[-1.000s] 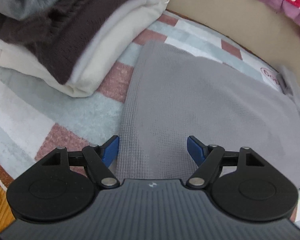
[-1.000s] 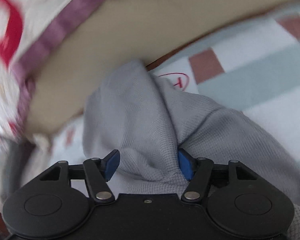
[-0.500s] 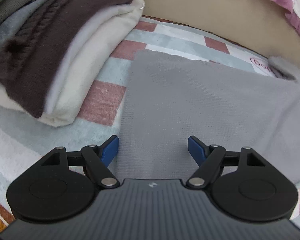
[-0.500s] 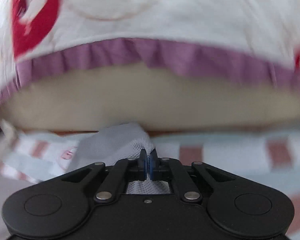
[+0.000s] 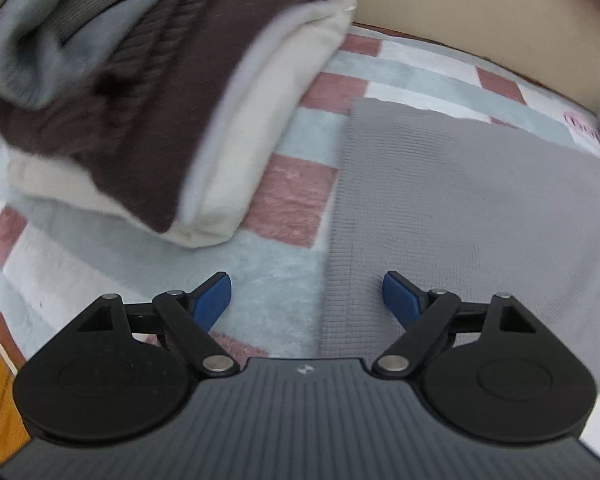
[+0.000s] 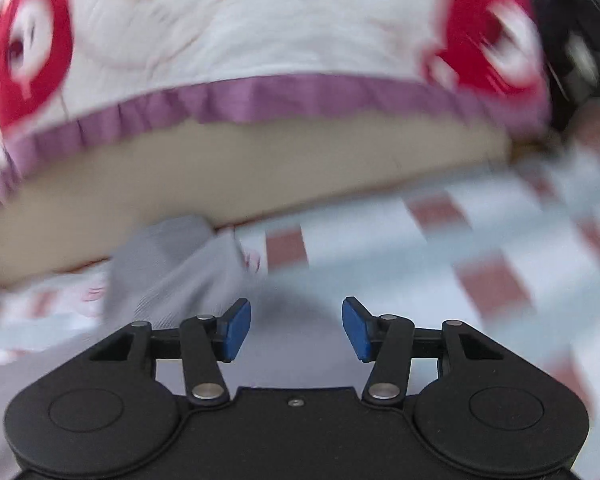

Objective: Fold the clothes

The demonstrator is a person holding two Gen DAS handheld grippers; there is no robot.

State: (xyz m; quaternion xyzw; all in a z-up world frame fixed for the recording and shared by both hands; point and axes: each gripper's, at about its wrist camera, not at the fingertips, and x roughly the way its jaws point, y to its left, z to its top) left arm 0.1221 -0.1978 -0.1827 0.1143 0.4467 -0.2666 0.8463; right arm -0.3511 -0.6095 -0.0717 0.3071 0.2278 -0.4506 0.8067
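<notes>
Left gripper (image 5: pixel 306 300) opening — straddles grey garment (image 5: pixel 460 216) edge (ungripped) | right gripper (image 6: pixel 296 328) opening, empty — garment up-left

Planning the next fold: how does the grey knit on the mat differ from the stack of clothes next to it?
The grey knit is one garment spread flat and low on the checked mat; the stack of clothes is several folded pieces piled high. The knit is a single light grey; the stack mixes cream, dark brown and grey-blue layers. The left gripper, jaws opening, hangs over the knit's near edge, away from the stack. Both rest on the mat.
</notes>
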